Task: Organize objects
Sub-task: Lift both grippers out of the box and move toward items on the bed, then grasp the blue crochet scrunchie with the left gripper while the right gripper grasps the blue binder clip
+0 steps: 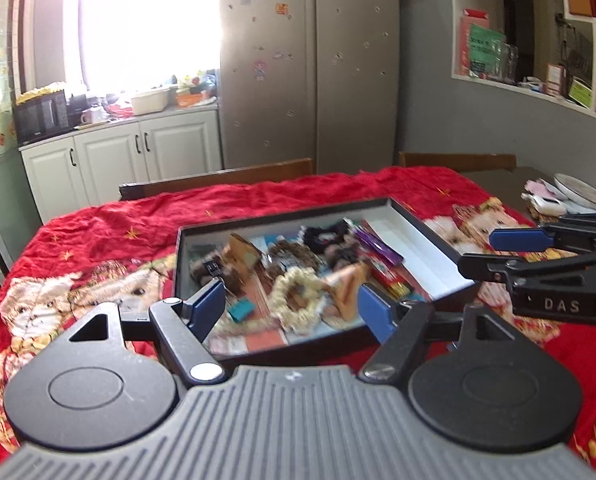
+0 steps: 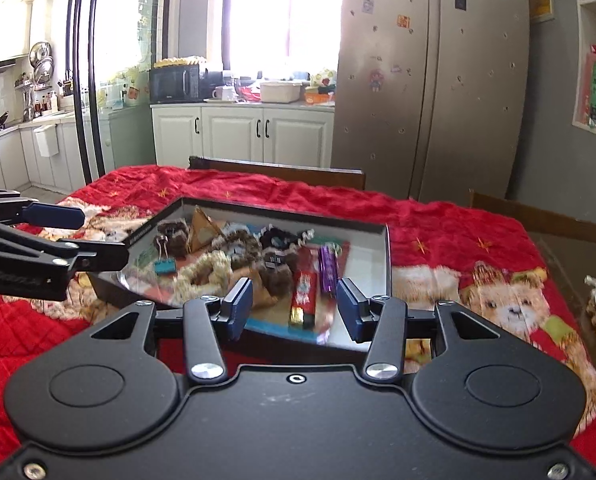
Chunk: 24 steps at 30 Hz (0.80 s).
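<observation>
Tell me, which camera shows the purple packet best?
The right wrist view: the purple packet lies close, lengthwise, beside the red one in the box. The left wrist view shows it farther off and blurrier.

Both wrist cams look fwd, close over same box (image 1: 429, 236) (image 2: 377, 232); left cam sits left.

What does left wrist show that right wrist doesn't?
Left wrist only: wall shelves at upper right, and a white plate on the bare table corner past the cloth.

Right wrist only: the kitchen at far left, with hanging pot lids and a stove counter.

Both: the open black box of mixed small items on the red blanket, the teal binder clip, purple packet, microwave and fridge. Each view also catches the other hand-held gripper; left hand-held gripper and right hand-held gripper are both open and empty.
</observation>
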Tool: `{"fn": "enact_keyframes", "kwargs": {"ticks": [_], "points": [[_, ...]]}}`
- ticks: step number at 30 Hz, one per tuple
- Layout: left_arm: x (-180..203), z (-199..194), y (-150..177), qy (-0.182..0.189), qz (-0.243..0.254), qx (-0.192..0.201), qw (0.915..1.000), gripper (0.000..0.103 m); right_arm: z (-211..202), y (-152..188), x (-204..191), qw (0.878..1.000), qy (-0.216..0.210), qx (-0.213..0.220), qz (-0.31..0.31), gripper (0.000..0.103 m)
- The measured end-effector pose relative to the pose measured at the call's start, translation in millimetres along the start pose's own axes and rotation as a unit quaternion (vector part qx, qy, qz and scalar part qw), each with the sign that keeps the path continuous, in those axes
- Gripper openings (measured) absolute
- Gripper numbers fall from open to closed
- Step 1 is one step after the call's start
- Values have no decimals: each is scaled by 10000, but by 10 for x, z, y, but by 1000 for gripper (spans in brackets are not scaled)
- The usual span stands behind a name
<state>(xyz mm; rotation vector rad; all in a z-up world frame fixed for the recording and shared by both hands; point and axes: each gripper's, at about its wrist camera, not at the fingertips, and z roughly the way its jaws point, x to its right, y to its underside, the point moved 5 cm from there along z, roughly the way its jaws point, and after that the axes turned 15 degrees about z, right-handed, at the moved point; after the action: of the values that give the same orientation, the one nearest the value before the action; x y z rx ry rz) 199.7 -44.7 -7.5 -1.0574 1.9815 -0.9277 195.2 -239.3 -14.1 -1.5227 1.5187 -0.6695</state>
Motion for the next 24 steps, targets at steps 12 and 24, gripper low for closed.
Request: {"fn": "enact_keyframes", "kwargs": {"ticks": [12,24], "points": [[292,12,434,583,51,-330,9977,83,16,473,154,9991,-46,-336,246,45],[439,35,744,953,-36,-501,9942,80,207,748,187,9982,-50,-525,292,45]]}}
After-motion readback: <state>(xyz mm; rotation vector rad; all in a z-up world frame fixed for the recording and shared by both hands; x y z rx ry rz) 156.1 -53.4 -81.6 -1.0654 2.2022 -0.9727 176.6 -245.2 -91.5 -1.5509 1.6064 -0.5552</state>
